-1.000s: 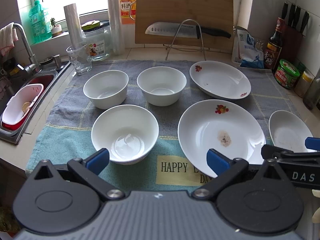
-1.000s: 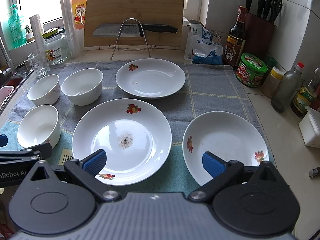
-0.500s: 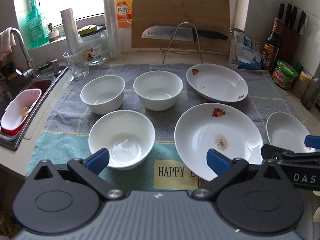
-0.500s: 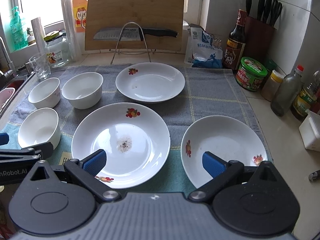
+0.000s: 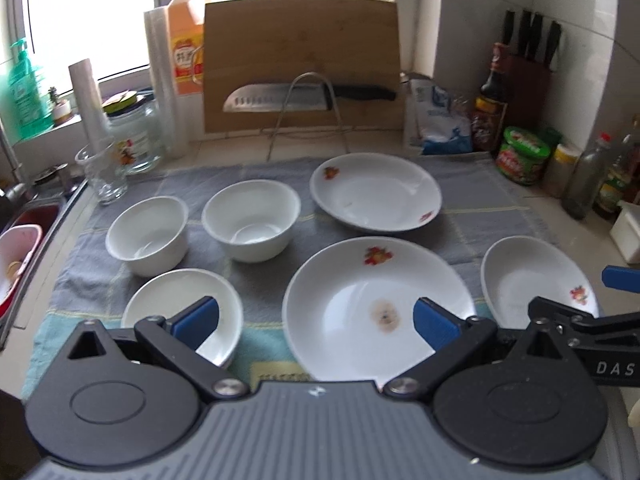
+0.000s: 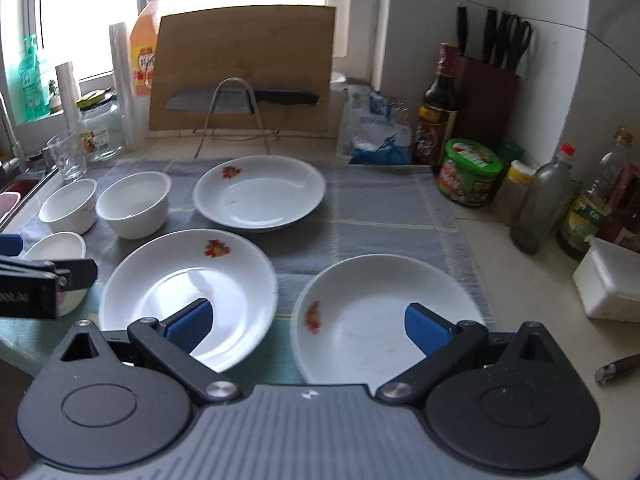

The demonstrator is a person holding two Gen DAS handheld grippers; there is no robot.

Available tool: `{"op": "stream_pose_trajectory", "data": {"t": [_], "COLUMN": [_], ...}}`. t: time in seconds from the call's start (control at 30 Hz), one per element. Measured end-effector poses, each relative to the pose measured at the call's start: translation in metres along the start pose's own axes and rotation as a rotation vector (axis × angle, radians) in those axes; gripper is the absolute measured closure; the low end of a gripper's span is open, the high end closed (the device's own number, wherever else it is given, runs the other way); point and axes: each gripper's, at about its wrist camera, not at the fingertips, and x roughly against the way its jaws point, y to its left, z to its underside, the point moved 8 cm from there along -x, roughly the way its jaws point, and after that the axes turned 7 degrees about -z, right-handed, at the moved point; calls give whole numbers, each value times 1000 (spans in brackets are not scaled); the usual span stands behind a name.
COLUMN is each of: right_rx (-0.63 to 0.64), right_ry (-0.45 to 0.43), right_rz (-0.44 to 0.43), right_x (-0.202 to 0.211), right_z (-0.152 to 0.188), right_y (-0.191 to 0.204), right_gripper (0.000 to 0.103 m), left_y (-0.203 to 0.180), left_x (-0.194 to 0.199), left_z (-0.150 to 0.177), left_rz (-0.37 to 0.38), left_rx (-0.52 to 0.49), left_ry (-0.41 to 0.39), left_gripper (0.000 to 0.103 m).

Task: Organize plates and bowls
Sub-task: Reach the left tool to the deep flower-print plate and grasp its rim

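Three white bowls rest on a grey-blue cloth (image 5: 472,184): two at the back (image 5: 150,232) (image 5: 252,224) and a near bowl (image 5: 228,312). Three flowered plates lie to their right: a far plate (image 5: 376,192), a large stained middle plate (image 5: 376,304) and a right plate (image 6: 384,312). My left gripper (image 5: 316,322) hangs open above the near edge, between the near bowl and the middle plate. My right gripper (image 6: 310,326) is open too, low over the gap between the middle plate (image 6: 188,280) and the right plate. Neither holds anything.
A cutting board (image 5: 300,64) and a knife on a wire rack (image 5: 304,98) stand behind the cloth. A glass (image 5: 102,176), a jar and bottles stand back left beside a sink (image 5: 24,248). Sauce bottles (image 6: 440,108), a green tub (image 6: 470,172), a knife block and a white box (image 6: 612,280) crowd the right.
Both grippers have pulled back and tilted upward, so the dishes sit lower and smaller in both views. The right gripper has swung a little to the right. No dish has moved.
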Motion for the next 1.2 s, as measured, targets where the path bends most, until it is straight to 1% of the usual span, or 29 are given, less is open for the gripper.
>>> {"op": "stream_pose_trajectory", "data": {"t": [0.13, 0.23, 0.33, 0.43, 0.57, 0.67, 0.77, 0.83, 1.03, 1.1, 1.2], "right_rx": [-18, -30, -46, -62, -70, -68, -75, -64, -60, -65, -43], "right_ry": [-15, -23, -25, -13, 8, 38, 67, 78, 87, 106, 112], "right_rz": [6, 1, -19, -58, -113, -102, -114, -111, -88, -79, -68], "right_x": [3, 7, 11, 12, 9, 2, -4, -8, -21, -28, -33], "right_z": [11, 20, 33, 47, 71, 87, 101, 105, 107, 109, 110], "right_y": [-32, -52, -71, -84, -91, -94, -94, -93, -96, -97, -96], "right_gripper": [0, 0, 0, 0, 0, 0, 0, 0, 0, 0, 0], "left_y": [-11, -20, -30, -41, -55, -65, -75, -81, -94, -98, -109], "left_x": [-6, -6, -7, -11, -12, -10, -9, -8, -18, -27, -41], "left_z": [-2, -2, -4, -7, -9, -10, -10, -14, -25, -30, -37], "left_rz": [36, 73, 84, 74, 83, 77, 94, 115, 139, 148, 196], "left_rx": [17, 29, 29, 19, 15, -1, -13, -23, -64, -72, -92], "left_ry": [20, 8, -11, -13, -12, -24, -21, -31, -61, -57, -41], "left_gripper": [1, 1, 1, 1, 1, 1, 1, 1, 1, 1, 1]}}
